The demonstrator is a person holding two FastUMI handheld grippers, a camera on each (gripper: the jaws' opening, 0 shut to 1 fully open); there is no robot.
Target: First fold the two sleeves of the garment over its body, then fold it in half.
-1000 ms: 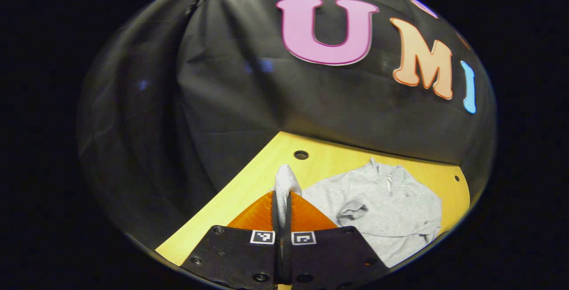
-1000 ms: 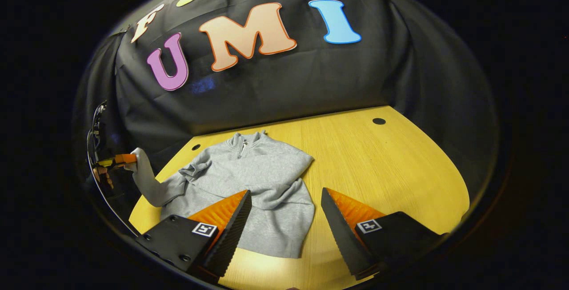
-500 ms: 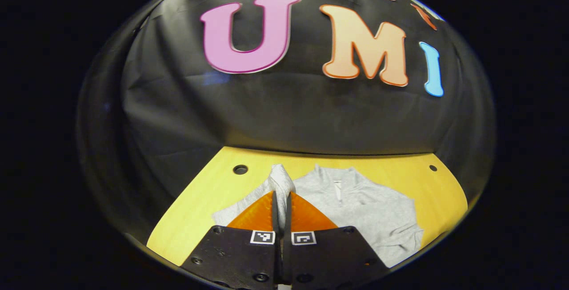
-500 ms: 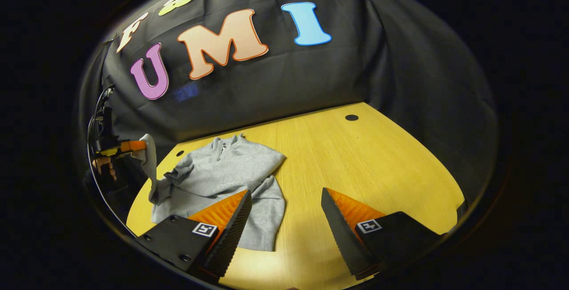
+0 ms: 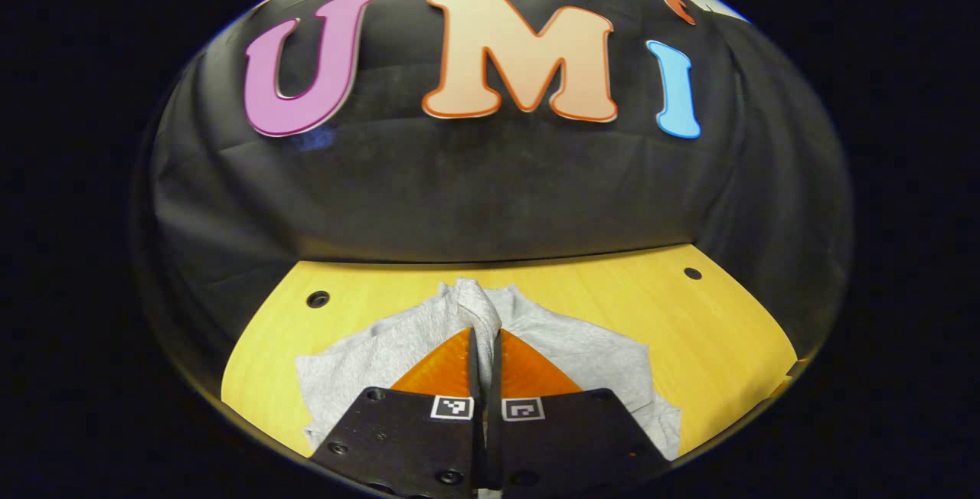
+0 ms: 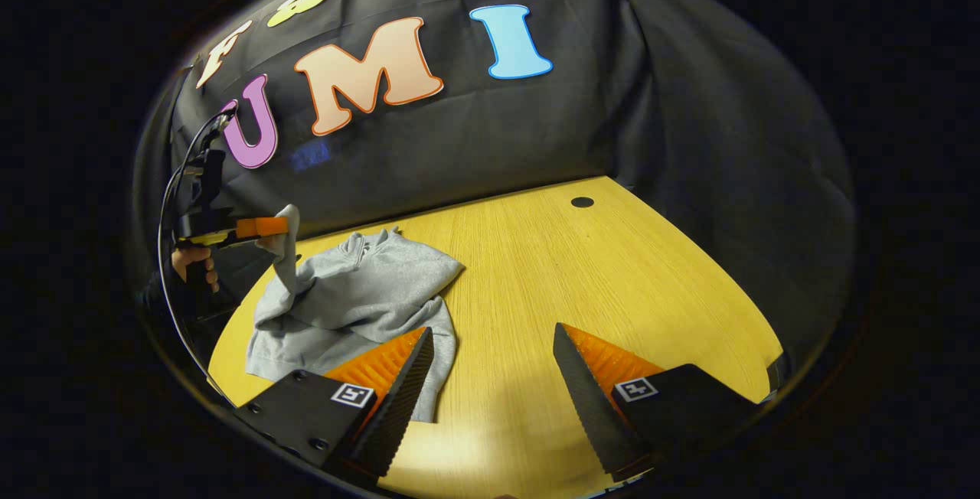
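A: Garment [image 6: 360,285] status: a grey pullover with a short zip collar lies on the yellow wooden table [image 6: 612,269], on the part of the top nearest the black cloth wall [image 6: 689,139]. Report its position.

B: In the right gripper view the body lies spread and rumpled on the table. One sleeve [image 6: 287,254] is lifted clear of the table surface and rises from the garment's outer edge, on the side away from the bare stretch of table. The other sleeve is not distinguishable among the folds.

A: Left gripper [image 5: 485,346] condition?

B: In the left gripper view its two fingers are pressed together with the grey sleeve fabric [image 5: 475,304] pinched between them; the cloth bunches above the tips. In the right gripper view the same gripper [image 6: 260,227] is held above the table edge by a hand [image 6: 191,265], with the sleeve hanging from it down to the garment.

A: Right gripper [image 6: 490,376] condition?

B: Its fingers stand wide apart and hold nothing. It hovers over the table, one finger in front of the garment's near hem, the other over bare wood.

A: Other table features?

B: Round holes [image 6: 582,202] in the top near the wall.
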